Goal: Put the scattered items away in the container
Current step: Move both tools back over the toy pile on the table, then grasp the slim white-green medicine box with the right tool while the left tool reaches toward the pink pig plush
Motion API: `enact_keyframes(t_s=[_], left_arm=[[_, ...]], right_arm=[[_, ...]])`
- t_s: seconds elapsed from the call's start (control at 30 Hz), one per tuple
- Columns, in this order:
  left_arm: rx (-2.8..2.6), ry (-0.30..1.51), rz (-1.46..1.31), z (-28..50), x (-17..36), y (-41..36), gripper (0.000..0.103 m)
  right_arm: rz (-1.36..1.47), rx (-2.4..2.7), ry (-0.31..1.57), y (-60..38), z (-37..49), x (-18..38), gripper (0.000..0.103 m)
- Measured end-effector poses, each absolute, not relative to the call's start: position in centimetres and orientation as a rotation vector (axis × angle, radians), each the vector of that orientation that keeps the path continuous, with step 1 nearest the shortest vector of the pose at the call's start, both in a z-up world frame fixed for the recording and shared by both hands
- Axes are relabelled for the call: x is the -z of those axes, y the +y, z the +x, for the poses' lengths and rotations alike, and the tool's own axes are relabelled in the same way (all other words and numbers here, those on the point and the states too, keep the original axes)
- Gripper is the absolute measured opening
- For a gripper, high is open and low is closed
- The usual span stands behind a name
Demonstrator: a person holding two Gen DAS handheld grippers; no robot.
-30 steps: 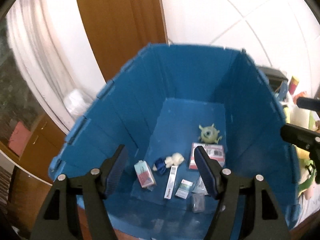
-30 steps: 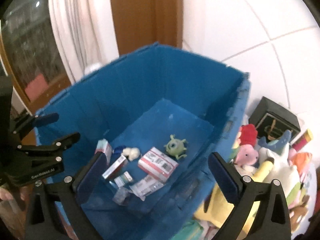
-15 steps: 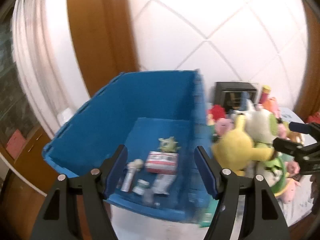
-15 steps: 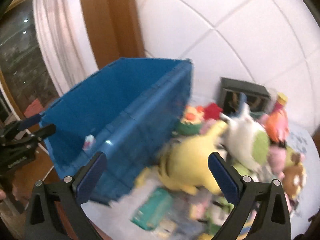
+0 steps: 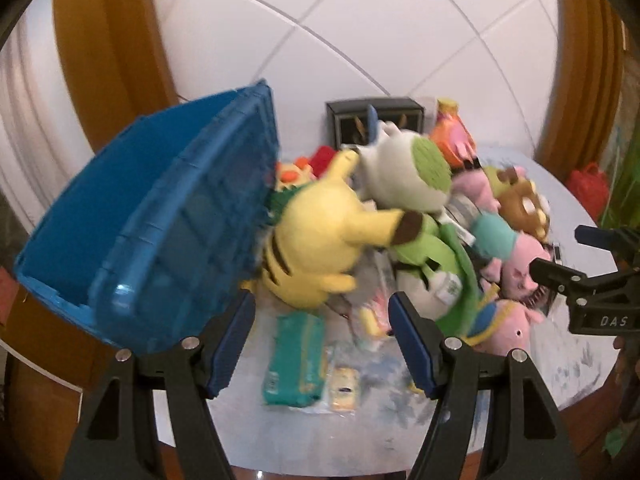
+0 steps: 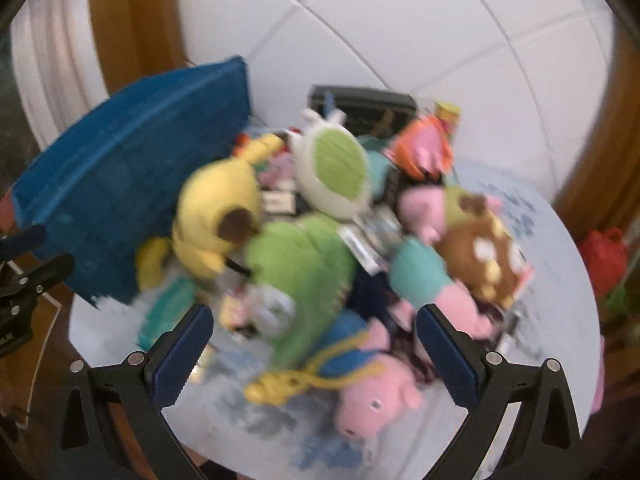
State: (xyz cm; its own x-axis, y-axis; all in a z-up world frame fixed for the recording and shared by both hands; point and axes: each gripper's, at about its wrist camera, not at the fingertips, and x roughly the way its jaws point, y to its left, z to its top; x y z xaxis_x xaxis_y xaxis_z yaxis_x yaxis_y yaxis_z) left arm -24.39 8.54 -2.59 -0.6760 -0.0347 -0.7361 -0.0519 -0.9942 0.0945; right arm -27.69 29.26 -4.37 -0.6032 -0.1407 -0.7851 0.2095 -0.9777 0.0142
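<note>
- White tiled wall (image 5: 400, 40) behind round table (image 5: 560, 360).
- Blue bin (image 5: 168, 240) left, touching yellow plush (image 5: 316, 240).
- Left gripper (image 5: 322, 336), right gripper (image 6: 312, 352): both spread wide, holding nothing.

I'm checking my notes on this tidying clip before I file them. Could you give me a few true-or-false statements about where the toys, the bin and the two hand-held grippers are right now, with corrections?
1. The yellow plush toy lies on the table beside the blue bin. True.
2. The left hand-held gripper is shut on the green packet. False: it is open and empty; the packet lies on the table below it.
3. The pink pig plush lies at the near edge of the pile. True.
4. The right hand-held gripper holds the brown plush. False: it is open and holds nothing.
5. The black box stands inside the bin. False: it stands behind the pile, by the wall.
</note>
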Motion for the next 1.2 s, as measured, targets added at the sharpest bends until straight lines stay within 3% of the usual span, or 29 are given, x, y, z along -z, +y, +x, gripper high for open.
enact_keyframes(t_s=[0.73,1.2], left_arm=[[-2.661,0.23,-1.319,-31.0,7.4,18.9,0.069],[-2.725,0.03,-1.56,-29.6,14.7,28.6,0.069]], right_arm=[[1.538,2.879,-0.121,48.1,-27.6,9.1,0.103],[1.644,2.655,-0.204,59.3,-30.7,17.5,0.103]])
